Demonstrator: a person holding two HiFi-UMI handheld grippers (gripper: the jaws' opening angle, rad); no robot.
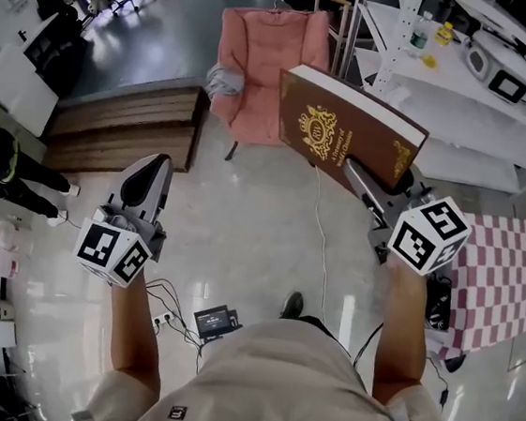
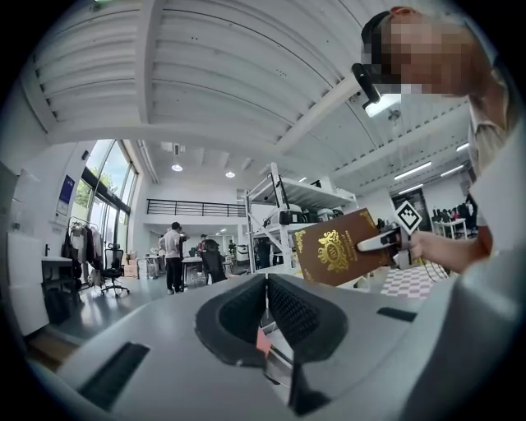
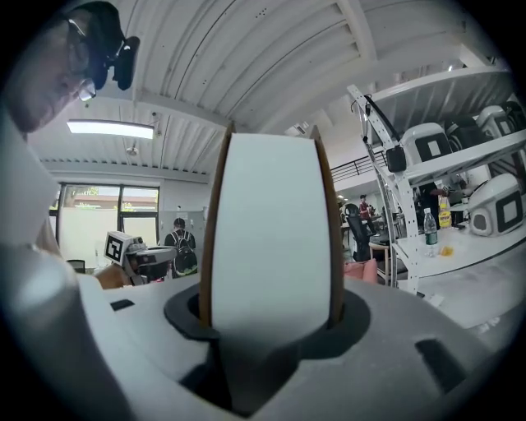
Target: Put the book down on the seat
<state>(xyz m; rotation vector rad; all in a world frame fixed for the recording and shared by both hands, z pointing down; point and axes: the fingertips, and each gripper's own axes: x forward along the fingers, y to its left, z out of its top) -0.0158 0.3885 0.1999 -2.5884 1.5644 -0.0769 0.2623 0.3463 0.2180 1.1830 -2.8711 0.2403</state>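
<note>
A thick maroon book [image 1: 342, 134] with a gold crest is held upright in the air, and my right gripper [image 1: 365, 183] is shut on its lower edge. In the right gripper view the book's white page block [image 3: 267, 230] fills the space between the pads. The left gripper view shows the book [image 2: 337, 247] off to the right. A pink armchair [image 1: 271, 55] stands on the floor just beyond the book, its seat bare. My left gripper [image 1: 152, 169] hovers to the left, shut with nothing held [image 2: 265, 288].
A low wooden platform [image 1: 127, 123] lies left of the armchair. White shelving [image 1: 448, 75] with bottles and appliances runs along the right. A red-checked cloth [image 1: 500, 279] covers a table at right. Cables [image 1: 322, 230] trail over the glossy floor. People [image 2: 173, 255] stand far off.
</note>
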